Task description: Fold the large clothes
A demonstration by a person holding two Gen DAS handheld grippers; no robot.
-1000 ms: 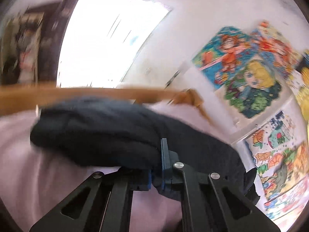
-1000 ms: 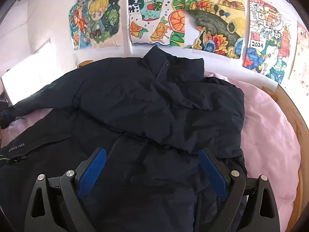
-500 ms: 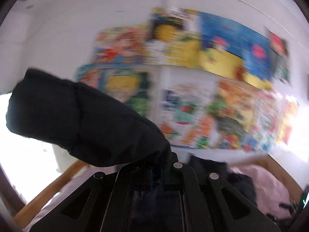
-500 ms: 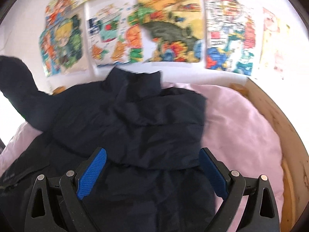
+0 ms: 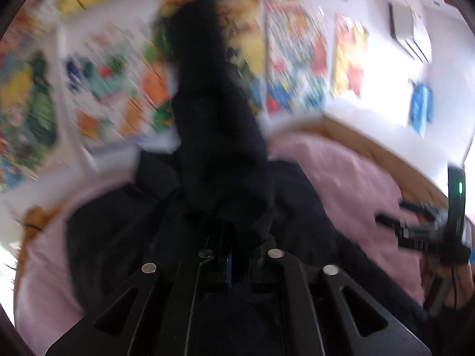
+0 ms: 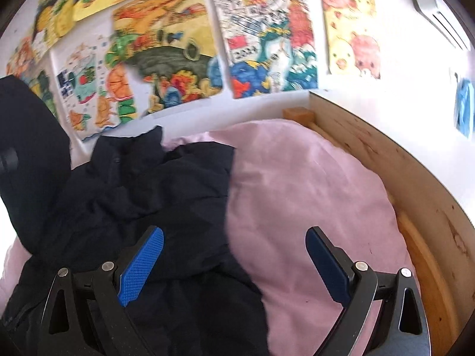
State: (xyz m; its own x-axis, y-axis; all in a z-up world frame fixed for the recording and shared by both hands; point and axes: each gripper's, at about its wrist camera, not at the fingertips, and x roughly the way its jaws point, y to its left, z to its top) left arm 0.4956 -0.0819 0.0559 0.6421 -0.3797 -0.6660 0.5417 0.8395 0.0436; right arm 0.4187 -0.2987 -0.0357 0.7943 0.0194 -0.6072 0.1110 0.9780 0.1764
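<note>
Navy padded jacket (image 6: 166,195), crumpled, spread over the left and centre of the right wrist view on a pink sheet (image 6: 311,195). Collar at upper centre of that heap, close to the white wall. Pink sheet bare on the right side of the frame, bounded by a light wooden bed frame (image 6: 415,178) curving down the right edge. Row of bright drawings (image 6: 172,53) taped across the wall along the top. White air conditioner (image 6: 439,9) in the upper right corner.

Right gripper (image 6: 234,264) at bottom centre, blue pads wide apart, nothing between them, hanging over the jacket's right edge where dark cloth meets pink.

Left wrist view badly blurred. Left gripper (image 5: 228,264) at bottom centre, jaws nearly together and clamped on dark cloth, having just opened a touch with the fabric still between them. Sleeve (image 5: 213,112) of the jacket rising from the jaws straight up through the middle of the frame, in front of the smeared drawings. Rest of the jacket lying below and to both sides on the pink sheet. Same sleeve seen as a dark mass (image 6: 26,148) at the left edge of the right wrist view. Right gripper's black body with a green light at the far right of the left view, a hand (image 5: 457,284) under it.
</note>
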